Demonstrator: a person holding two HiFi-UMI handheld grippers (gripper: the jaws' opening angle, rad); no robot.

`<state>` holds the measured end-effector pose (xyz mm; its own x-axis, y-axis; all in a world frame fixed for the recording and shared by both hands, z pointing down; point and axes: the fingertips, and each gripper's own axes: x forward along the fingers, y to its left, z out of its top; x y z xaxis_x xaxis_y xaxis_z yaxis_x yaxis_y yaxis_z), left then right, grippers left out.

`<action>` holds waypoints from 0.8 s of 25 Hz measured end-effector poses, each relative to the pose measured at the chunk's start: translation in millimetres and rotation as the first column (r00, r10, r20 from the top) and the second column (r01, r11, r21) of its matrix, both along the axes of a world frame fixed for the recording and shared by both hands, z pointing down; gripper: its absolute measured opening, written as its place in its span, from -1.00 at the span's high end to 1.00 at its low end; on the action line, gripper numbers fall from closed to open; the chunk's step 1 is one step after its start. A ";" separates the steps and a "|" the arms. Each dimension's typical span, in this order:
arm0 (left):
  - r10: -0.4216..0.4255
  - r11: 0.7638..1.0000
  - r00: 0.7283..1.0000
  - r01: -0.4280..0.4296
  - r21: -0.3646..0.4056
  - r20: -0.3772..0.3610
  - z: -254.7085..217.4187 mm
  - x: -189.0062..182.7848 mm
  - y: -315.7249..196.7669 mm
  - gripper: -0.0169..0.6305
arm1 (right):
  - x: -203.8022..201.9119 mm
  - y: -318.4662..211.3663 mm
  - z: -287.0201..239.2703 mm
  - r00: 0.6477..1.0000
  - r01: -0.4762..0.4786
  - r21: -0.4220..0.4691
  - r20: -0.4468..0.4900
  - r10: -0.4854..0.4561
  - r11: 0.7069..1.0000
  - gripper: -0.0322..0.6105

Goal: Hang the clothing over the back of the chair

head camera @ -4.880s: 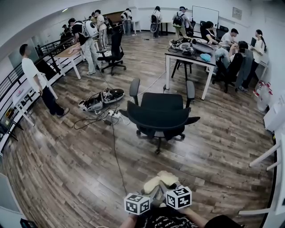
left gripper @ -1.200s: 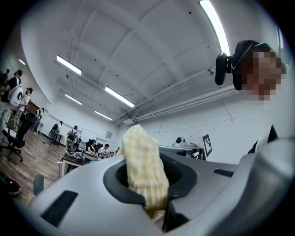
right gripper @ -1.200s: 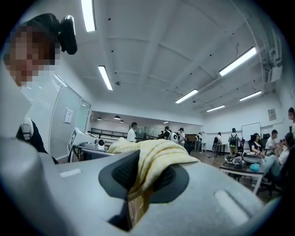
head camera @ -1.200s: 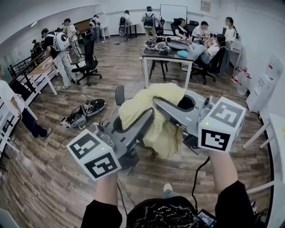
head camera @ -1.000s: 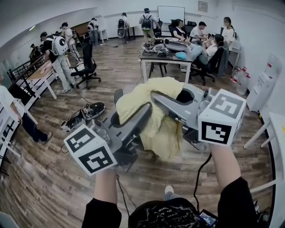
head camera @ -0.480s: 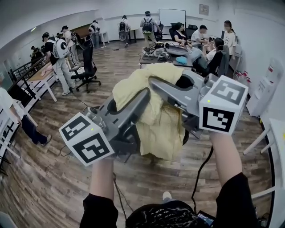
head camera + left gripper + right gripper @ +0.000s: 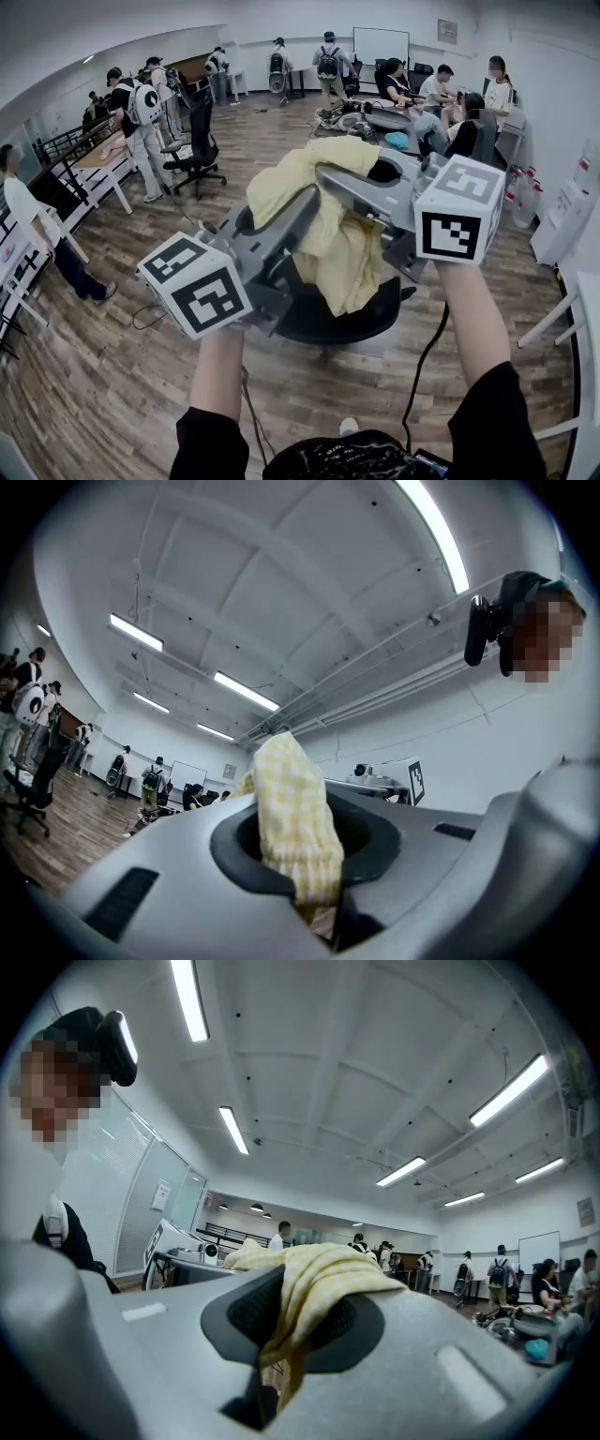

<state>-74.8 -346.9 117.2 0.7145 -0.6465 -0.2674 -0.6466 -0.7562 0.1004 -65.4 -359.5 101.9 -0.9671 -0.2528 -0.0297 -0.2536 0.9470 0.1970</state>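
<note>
Wooden floor (image 7: 112,375) below — left gripper (image 7: 307,199) and right gripper (image 7: 326,176) each clamp the yellow garment (image 7: 342,248) above the chair (image 7: 337,321).

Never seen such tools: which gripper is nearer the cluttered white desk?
Right. The right gripper lies just below the cluttered white desk in the head view; the left gripper sits lower and further left.

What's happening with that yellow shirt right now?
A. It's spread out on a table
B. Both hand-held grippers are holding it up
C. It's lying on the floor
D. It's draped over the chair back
B: the yellow shirt hangs in the air, pinched by the left hand-held gripper and the right hand-held gripper, with the chair below it.
</note>
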 end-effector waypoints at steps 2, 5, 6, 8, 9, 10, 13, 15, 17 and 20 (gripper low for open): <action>-0.014 1.000 1.000 0.014 -0.008 -0.001 4.8 -0.2 -6.3 0.72 | -0.5 -6.6 5.1 1.000 0.028 -0.004 -0.001 -0.028 1.000 0.77; -0.039 0.999 0.999 0.039 0.006 0.002 11.1 -1.3 -15.1 0.72 | -2.0 -15.5 11.5 0.998 0.063 0.016 0.007 -0.064 0.998 0.77; -0.044 0.999 0.999 0.044 0.014 0.004 12.1 -1.9 -17.7 0.72 | -2.9 -17.9 12.5 0.997 0.079 0.029 0.010 -0.079 0.996 0.77; -0.047 0.999 0.999 0.047 0.016 0.007 12.6 -2.9 -21.4 0.72 | -4.6 -21.6 13.2 0.994 0.109 0.040 0.008 -0.109 0.993 0.77; -0.049 0.999 0.999 0.049 0.010 0.008 12.4 -2.9 -22.8 0.72 | -5.0 -23.2 13.4 0.993 0.117 0.036 0.001 -0.117 0.992 0.77; -0.052 0.999 0.999 0.052 0.002 0.009 12.8 -2.7 -23.9 0.72 | -5.2 -24.5 14.0 0.992 0.123 0.031 -0.010 -0.122 0.992 0.77; -0.056 0.998 0.998 0.057 -0.020 0.021 22.2 -1.8 -26.5 0.72 | -5.9 -27.2 23.7 0.990 0.136 0.024 -0.045 -0.135 0.990 0.77; -0.048 0.998 0.998 0.050 -0.047 0.048 34.9 -1.2 -28.0 0.72 | -6.7 -28.7 37.2 0.987 0.149 0.001 -0.068 -0.149 0.989 0.77; -0.031 0.995 0.996 0.038 -0.092 0.085 49.6 -0.7 -26.4 0.72 | -8.3 -28.2 53.5 0.981 0.170 -0.048 -0.087 -0.174 0.984 0.77; -0.002 0.991 0.995 0.015 -0.132 0.102 69.1 1.9 -22.8 0.72 | -7.8 -25.4 74.5 0.974 0.194 -0.126 -0.094 -0.206 0.973 0.77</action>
